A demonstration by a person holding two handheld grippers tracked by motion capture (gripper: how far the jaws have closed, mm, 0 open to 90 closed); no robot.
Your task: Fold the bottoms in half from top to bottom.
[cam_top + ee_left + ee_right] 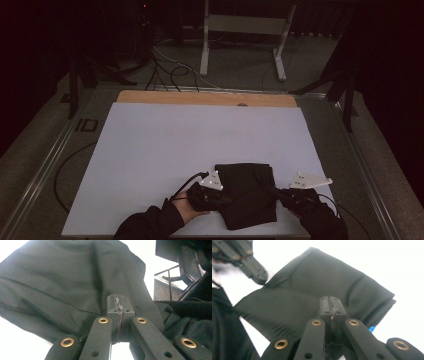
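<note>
In the high view we find a folded black cloth (248,192) lying in the lower centre of the frame, on the near part of a white sheet (165,150) that covers the table. The left gripper (220,200) sits at the cloth's left edge, lower centre-left, carried by the person's left hand (187,207). The right gripper (277,192) sits at the cloth's right edge, lower centre-right. Each carries a grey three-cornered plate on top. A strip of bare wooden table (205,98) shows beyond the sheet's far edge, across the upper middle of the frame.

In the left gripper view we see the left gripper (118,305) at lower centre with its jaws pressed together. The black cloth (62,282) spreads over the upper left and centre behind the tips. We cannot tell from this view whether fabric is pinched between them.

In the right gripper view the right gripper (330,305) stands at lower centre, jaws likewise clenched tight. The black cloth (312,295) lies folded across the middle of the frame, its layered edge at the right. The left gripper (255,271) shows at the upper left, at the cloth's corner. Whether the right gripper pinches fabric we cannot tell.
</note>
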